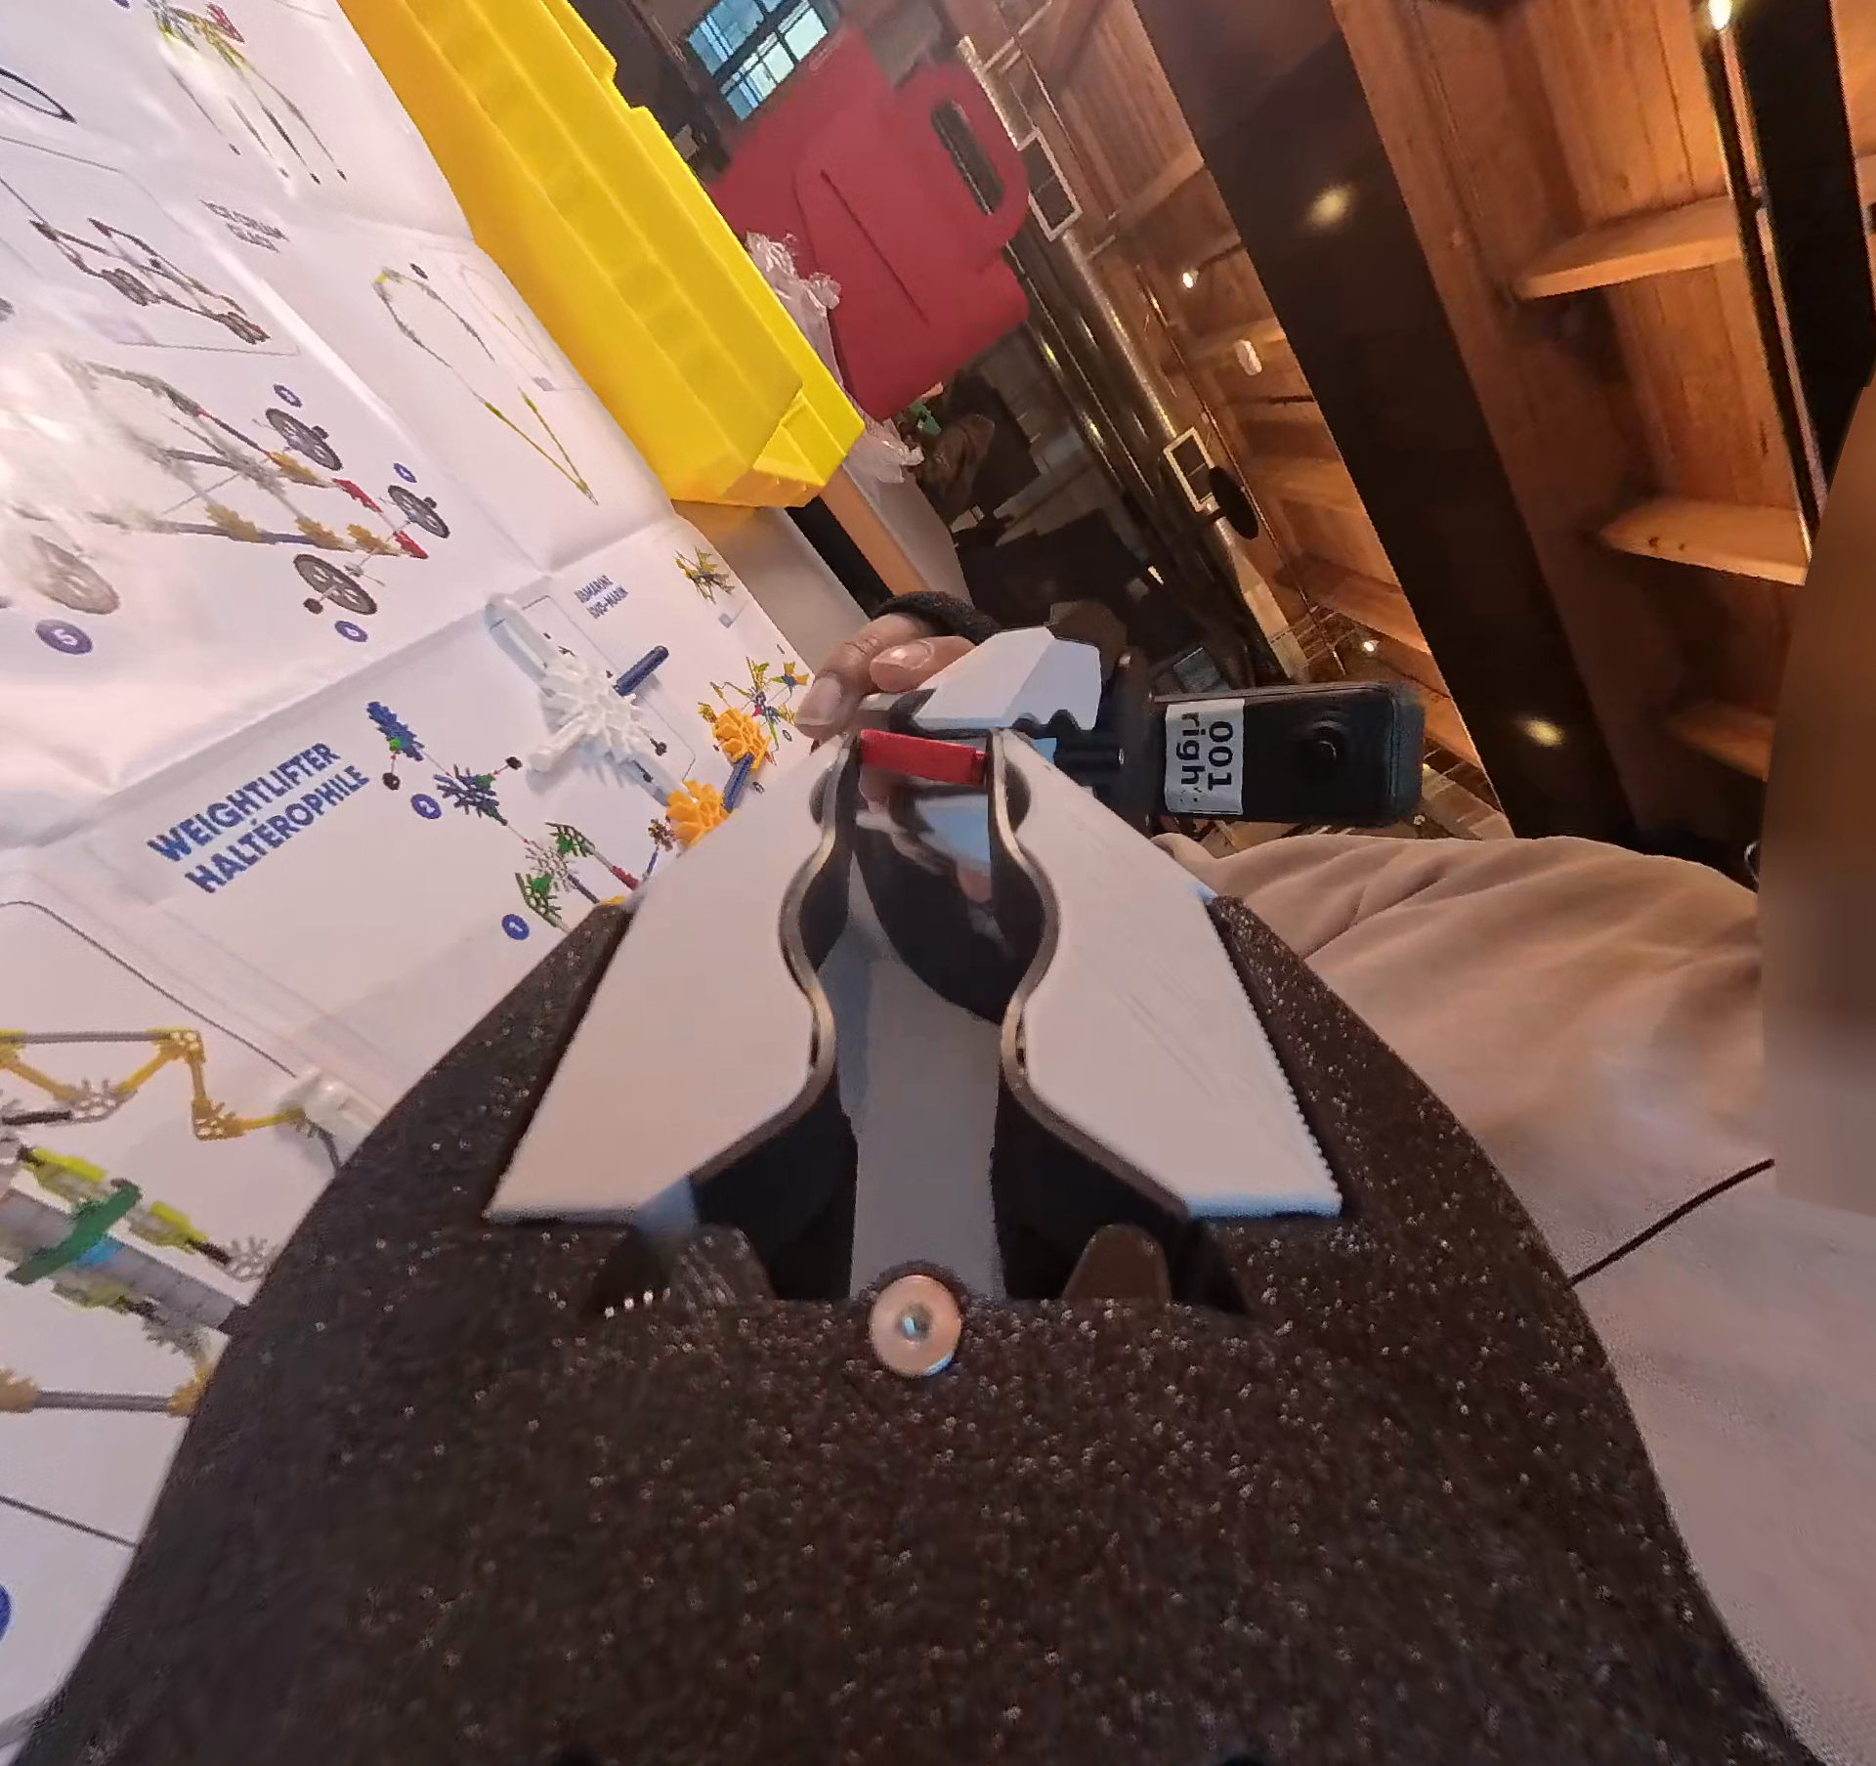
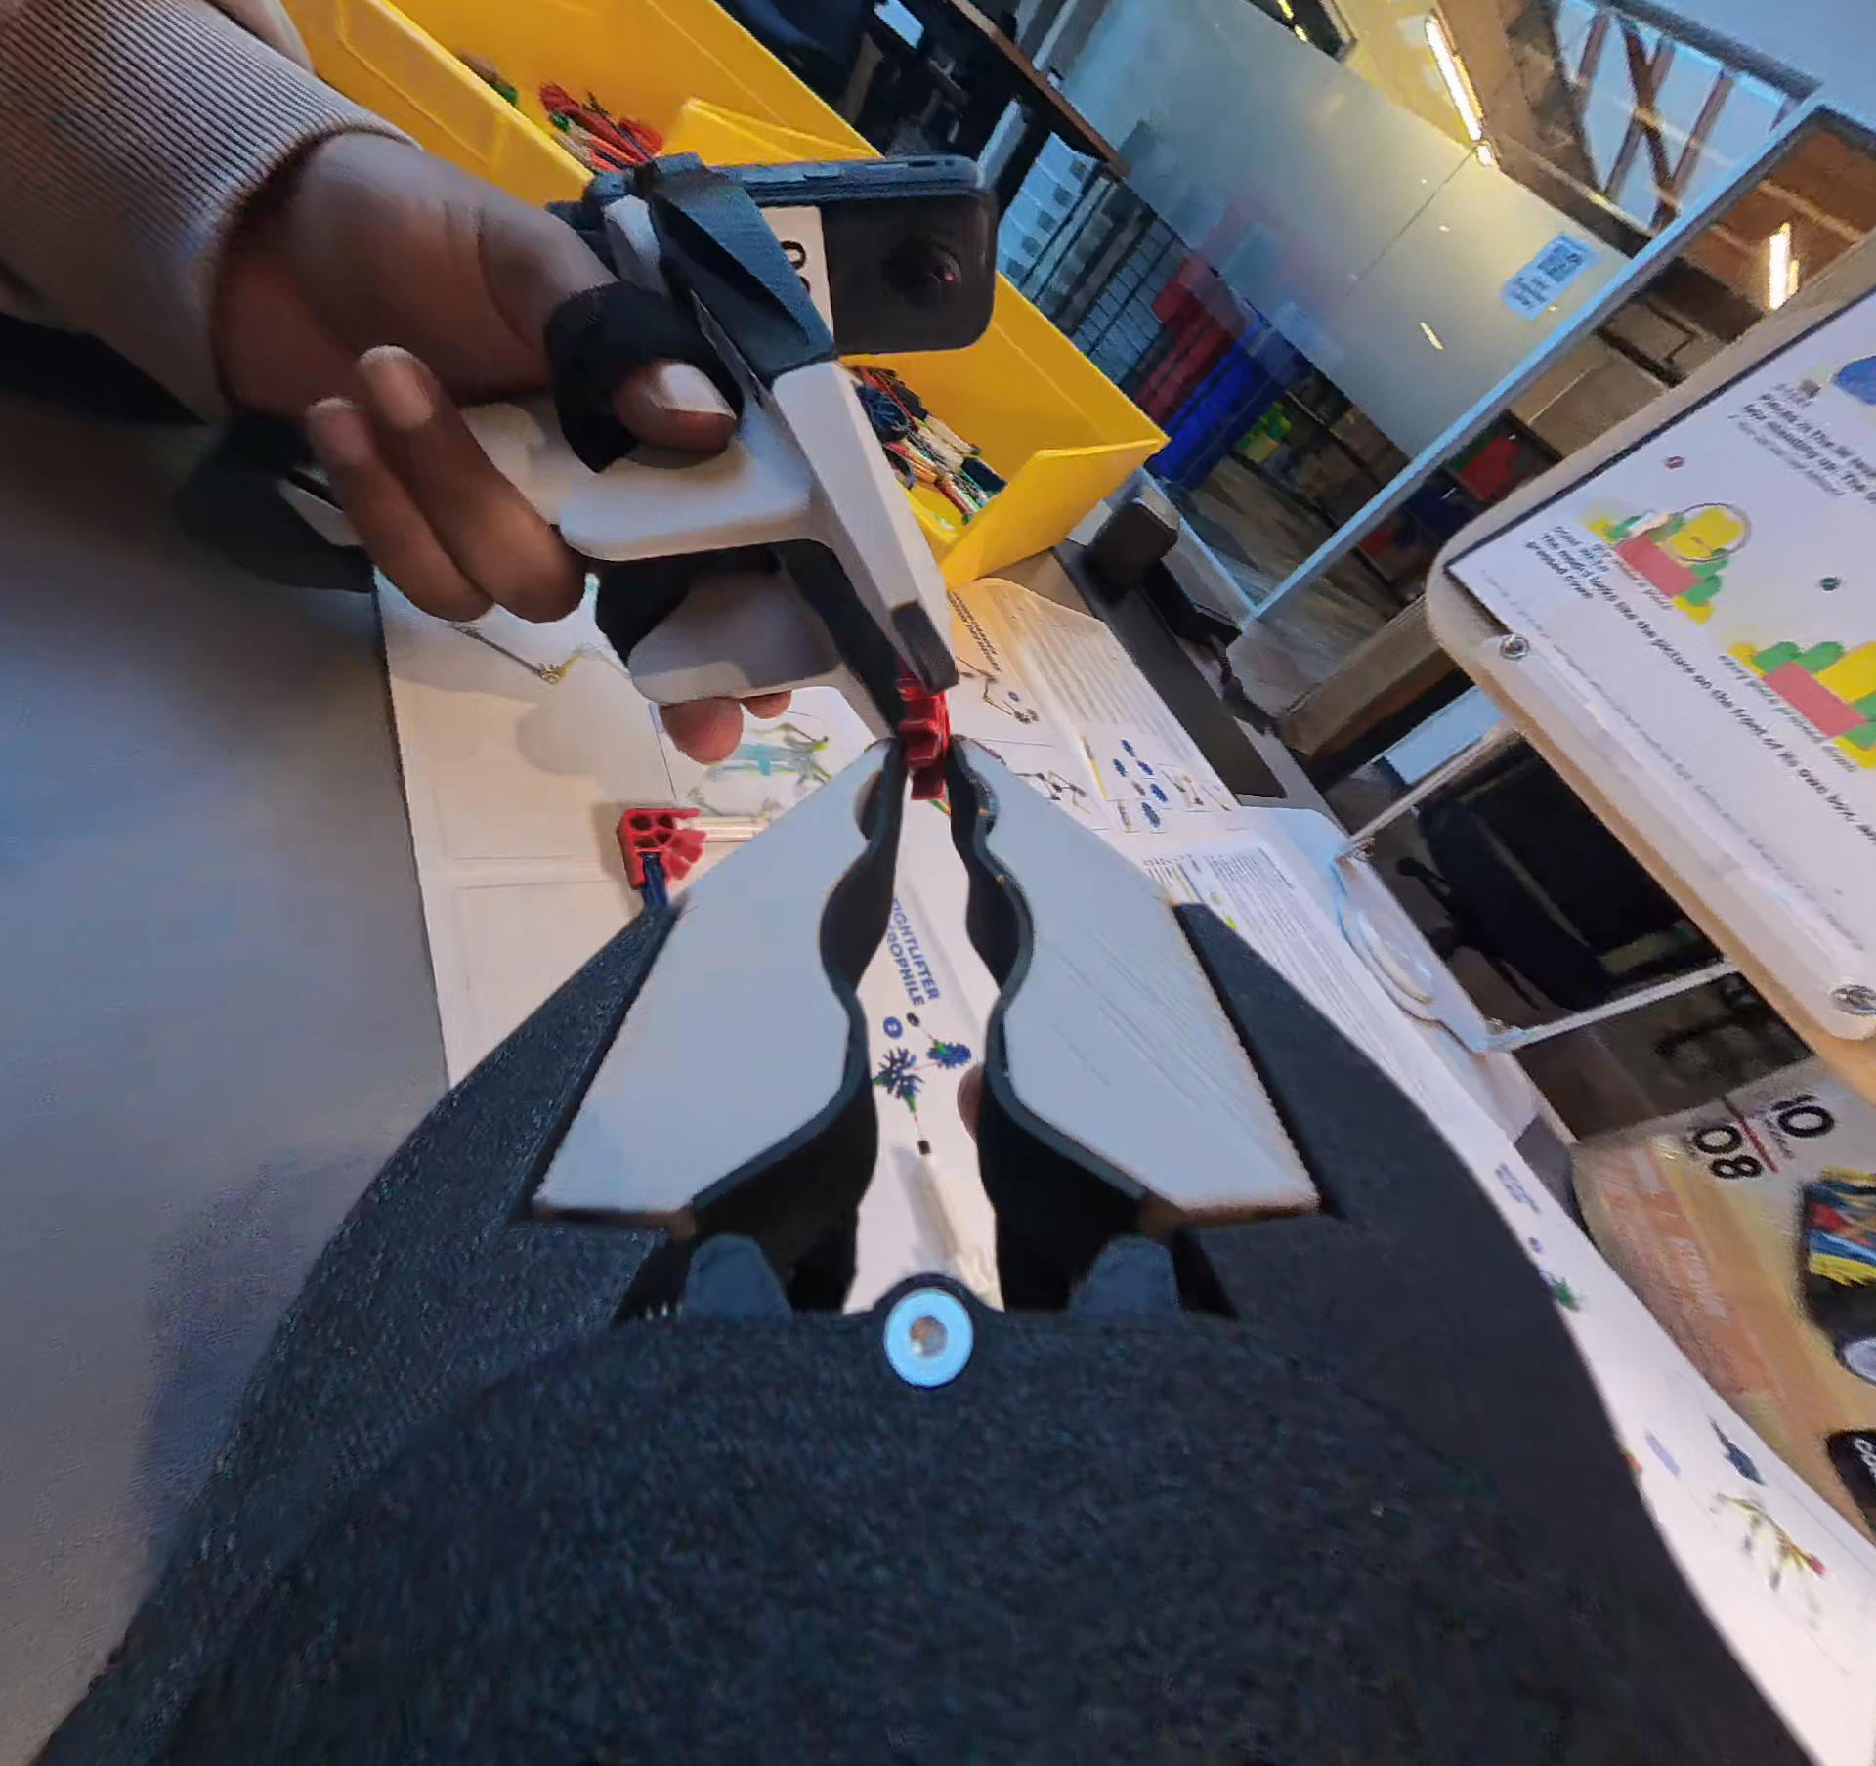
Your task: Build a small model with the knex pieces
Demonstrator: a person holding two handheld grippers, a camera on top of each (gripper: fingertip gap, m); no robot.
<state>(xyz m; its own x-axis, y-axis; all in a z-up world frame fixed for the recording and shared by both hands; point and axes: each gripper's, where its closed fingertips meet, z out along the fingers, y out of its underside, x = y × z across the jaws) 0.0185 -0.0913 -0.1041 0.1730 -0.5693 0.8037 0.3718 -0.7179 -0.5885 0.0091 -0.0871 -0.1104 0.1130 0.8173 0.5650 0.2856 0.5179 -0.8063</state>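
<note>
Left gripper [image 1: 922, 765] and right gripper [image 2: 922, 763] both clamp one small red toothed plastic connector [image 2: 924, 737], raised over the white printed instruction sheet [image 1: 305, 418]; yellow plastic bins [image 1: 609, 225] behind; another red connector [image 2: 660, 839] lies on the sheet.

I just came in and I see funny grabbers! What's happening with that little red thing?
A person is holding a grabbing tool in each hand above a white instruction sheet on a table. The left tool and the right tool are both pinched on one small red toy piece, meeting tip to tip in the air. A yellow bin of more colourful pieces sits behind.
</note>
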